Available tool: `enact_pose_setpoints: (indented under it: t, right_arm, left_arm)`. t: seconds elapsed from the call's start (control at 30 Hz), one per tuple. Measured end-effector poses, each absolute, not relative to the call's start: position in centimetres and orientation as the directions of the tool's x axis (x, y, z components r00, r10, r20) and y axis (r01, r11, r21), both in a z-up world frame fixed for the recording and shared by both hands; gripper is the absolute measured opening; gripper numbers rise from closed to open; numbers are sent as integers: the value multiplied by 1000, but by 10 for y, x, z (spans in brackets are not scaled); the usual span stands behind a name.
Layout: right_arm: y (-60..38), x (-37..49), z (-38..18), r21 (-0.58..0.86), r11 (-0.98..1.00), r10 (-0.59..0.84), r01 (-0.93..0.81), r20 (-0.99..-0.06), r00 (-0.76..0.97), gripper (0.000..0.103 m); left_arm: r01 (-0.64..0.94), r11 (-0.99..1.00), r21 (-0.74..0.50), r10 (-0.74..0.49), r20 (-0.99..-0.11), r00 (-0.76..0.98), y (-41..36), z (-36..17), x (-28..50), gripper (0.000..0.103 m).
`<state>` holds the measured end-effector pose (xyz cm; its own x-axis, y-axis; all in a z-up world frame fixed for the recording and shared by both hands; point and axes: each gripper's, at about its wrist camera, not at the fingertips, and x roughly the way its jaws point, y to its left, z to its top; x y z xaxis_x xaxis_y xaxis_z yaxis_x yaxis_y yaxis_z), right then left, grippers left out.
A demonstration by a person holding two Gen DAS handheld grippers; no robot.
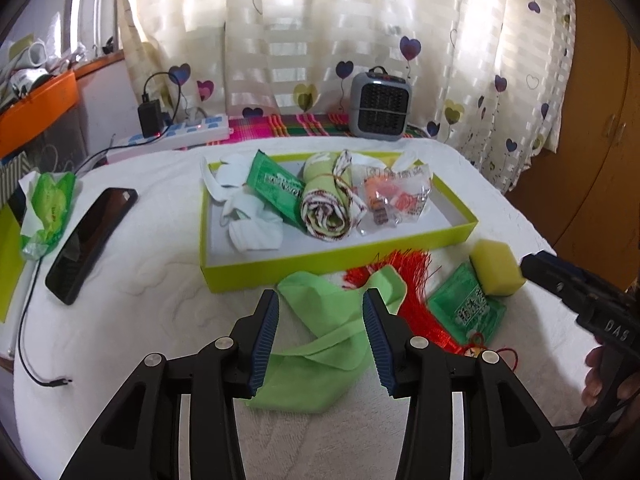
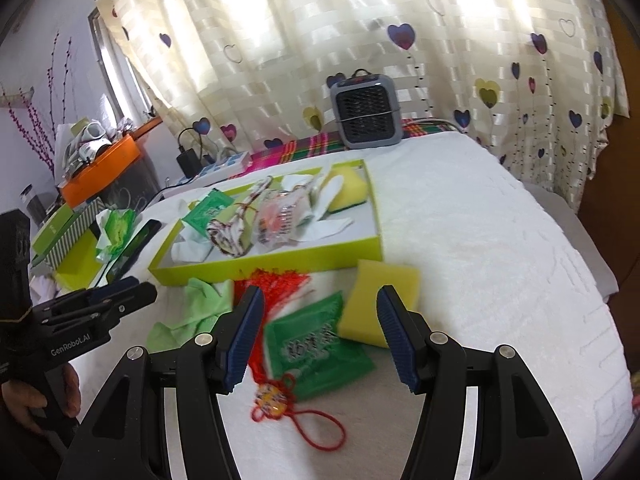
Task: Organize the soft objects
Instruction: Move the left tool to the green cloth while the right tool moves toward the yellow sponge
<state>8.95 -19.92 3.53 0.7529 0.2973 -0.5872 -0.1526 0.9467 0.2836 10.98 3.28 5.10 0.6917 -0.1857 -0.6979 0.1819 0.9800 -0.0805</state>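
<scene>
Four soft things still lie loose on the white-covered desk point(image 2: 480, 240) in front of the lime-green tray point(image 1: 340, 258): a light green cloth point(image 1: 320, 344), a red tassel ornament point(image 2: 280, 392), a green packet point(image 2: 316, 348) and a yellow sponge point(image 2: 380, 304). In my judgement the step in hand is the reach for the next pieces to go into the tray, which already holds white socks point(image 1: 248, 216), another green packet point(image 1: 276, 192), a rolled patterned cloth point(image 1: 326, 204), a clear bag with orange contents point(image 1: 394, 196) and, seen from the right wrist, a second yellow sponge point(image 2: 350, 188). The left hand-held gripper point(image 1: 322, 304) hangs with its jaws apart directly over the light green cloth, the blue pads not pressing on it; the right hand-held gripper point(image 2: 320, 300) is likewise spread and empty, poised above the green packet with the sponge just beside its right finger. The next move probably calls for each to come down and pinch: the limp cloth wants a bunched fold, and the packet lies on the tassel, so one may drag the other. The right-wrist view is blurred low down, so the packet's printing is unreadable, and the tassel's fringe is partly hidden under the cloth and packet. Only parts of the person's hands show at the frame edges.
</scene>
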Motion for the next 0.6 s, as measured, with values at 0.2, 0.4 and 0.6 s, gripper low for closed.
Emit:
enact_pose_setpoints:
  t: [0.2, 0.4, 0.6]
  right_arm:
    - [-221, 85, 31, 273, 956, 255, -105, -603, 756, 62]
    - [-242, 86, 25, 264, 963, 215, -56, -623, 752, 65]
    - [-250, 89, 19, 265, 963, 215, -52, -636, 741, 65]
  left_arm:
    - [174, 983, -63, -167, -712, 683, 33, 42, 109, 43]
    - [172, 983, -56, -159, -725, 670, 31, 36, 111, 43]
    - [184, 981, -55, -163, -745, 646, 29, 27, 112, 43]
